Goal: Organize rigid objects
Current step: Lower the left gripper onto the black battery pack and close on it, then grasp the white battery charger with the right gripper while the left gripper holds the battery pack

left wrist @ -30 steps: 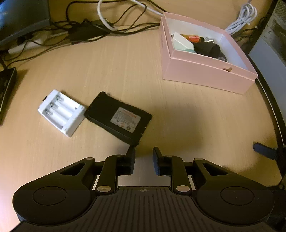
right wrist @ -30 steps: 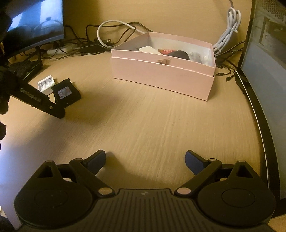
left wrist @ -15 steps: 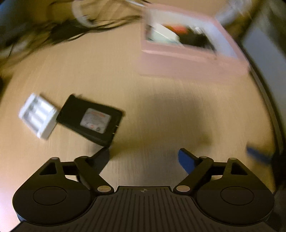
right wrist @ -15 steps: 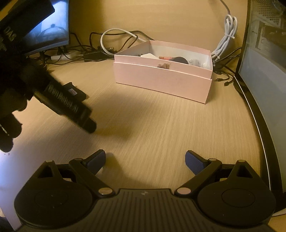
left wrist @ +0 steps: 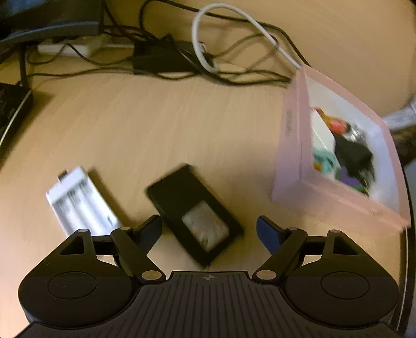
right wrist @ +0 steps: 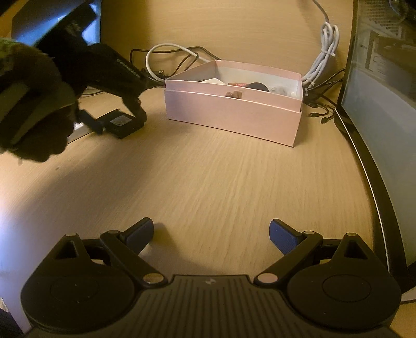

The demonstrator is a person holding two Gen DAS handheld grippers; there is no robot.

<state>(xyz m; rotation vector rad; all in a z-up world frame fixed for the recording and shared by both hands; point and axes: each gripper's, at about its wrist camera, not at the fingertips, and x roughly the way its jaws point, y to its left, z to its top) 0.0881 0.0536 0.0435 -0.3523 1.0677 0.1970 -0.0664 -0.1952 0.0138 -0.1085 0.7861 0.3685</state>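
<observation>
my left wrist view is smeared; the left gripper (left wrist: 209,228), jaws apart, just opened, straddles the black battery pack (left wrist: 193,214) flat on the desk (left wrist: 182,124). only my right view shows the right gripper (right wrist: 211,234) wide, empty.

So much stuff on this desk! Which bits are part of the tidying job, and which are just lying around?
Part of the job:
- black battery pack
- white battery charger
- pink box holding sorted items
- left gripper, jaws just opened around the pack

Just lying about:
- tangled black cables
- white cable
- bundled white cord
- power strip
</observation>
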